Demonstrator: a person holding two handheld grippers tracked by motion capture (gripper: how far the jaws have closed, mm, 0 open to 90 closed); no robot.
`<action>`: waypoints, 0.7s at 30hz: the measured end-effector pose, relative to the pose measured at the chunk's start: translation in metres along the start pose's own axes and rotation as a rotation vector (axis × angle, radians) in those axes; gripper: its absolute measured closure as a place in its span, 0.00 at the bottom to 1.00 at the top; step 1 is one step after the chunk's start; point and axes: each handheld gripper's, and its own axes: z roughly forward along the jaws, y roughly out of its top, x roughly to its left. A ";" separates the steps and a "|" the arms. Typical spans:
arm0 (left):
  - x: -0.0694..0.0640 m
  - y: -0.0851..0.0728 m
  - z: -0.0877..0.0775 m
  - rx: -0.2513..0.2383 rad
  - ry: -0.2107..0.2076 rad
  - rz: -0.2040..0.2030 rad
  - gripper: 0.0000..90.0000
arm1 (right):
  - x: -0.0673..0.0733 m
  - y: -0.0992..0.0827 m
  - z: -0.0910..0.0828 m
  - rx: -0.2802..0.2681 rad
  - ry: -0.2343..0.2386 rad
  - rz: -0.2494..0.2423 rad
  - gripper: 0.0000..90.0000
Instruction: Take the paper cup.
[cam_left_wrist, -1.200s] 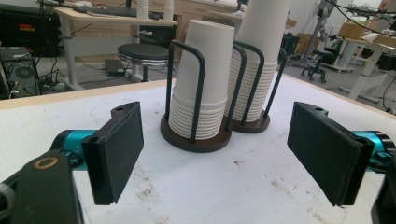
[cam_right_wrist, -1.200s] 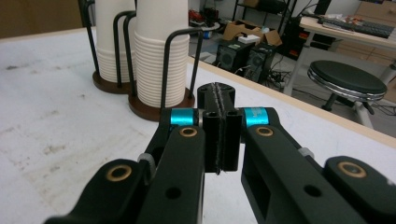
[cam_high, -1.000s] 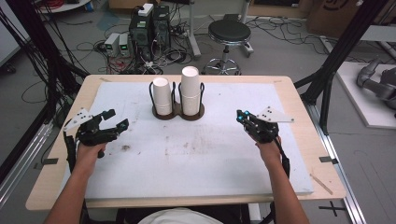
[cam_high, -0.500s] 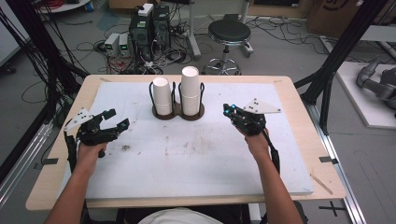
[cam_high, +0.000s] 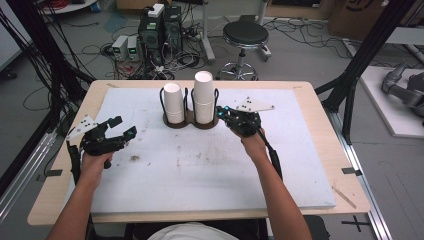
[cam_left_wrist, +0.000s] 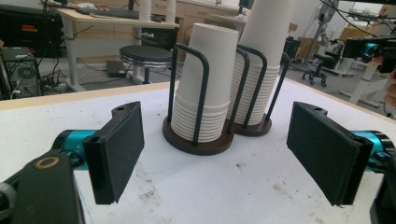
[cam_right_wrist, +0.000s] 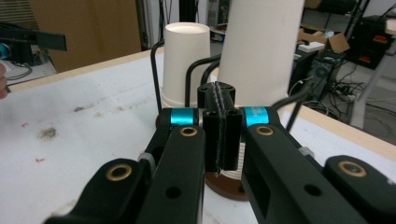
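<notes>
1. My right gripper (cam_high: 231, 116) has its jaws pressed together with nothing between them, its tip just beside the tall stack (cam_high: 203, 98) of paper cups.
2. My left gripper (cam_high: 116, 134) stands wide open and holds nothing, well apart from the short stack (cam_high: 173, 103).
3. Both stacks sit in a wire holder (cam_high: 190, 121) at the far middle of the bench (cam_high: 310, 165).
4. I judge the cups light, thin and easily crushed; nested, they may cling together. I'd open the jaws and pinch the top cup gently near its rim.
5. My right forearm reaches forward, the gripper about level; the left hand rests low.
</notes>
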 end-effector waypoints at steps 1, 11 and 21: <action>0.000 0.000 0.000 0.000 0.001 0.001 0.21 | 0.000 0.001 0.003 -0.001 0.004 -0.001 1.00; 0.000 0.000 0.000 -0.003 0.002 -0.003 0.21 | 0.002 0.010 0.027 0.015 0.033 0.013 1.00; 0.002 0.001 -0.002 -0.008 0.007 -0.007 0.21 | 0.017 0.012 0.061 0.041 0.084 0.003 1.00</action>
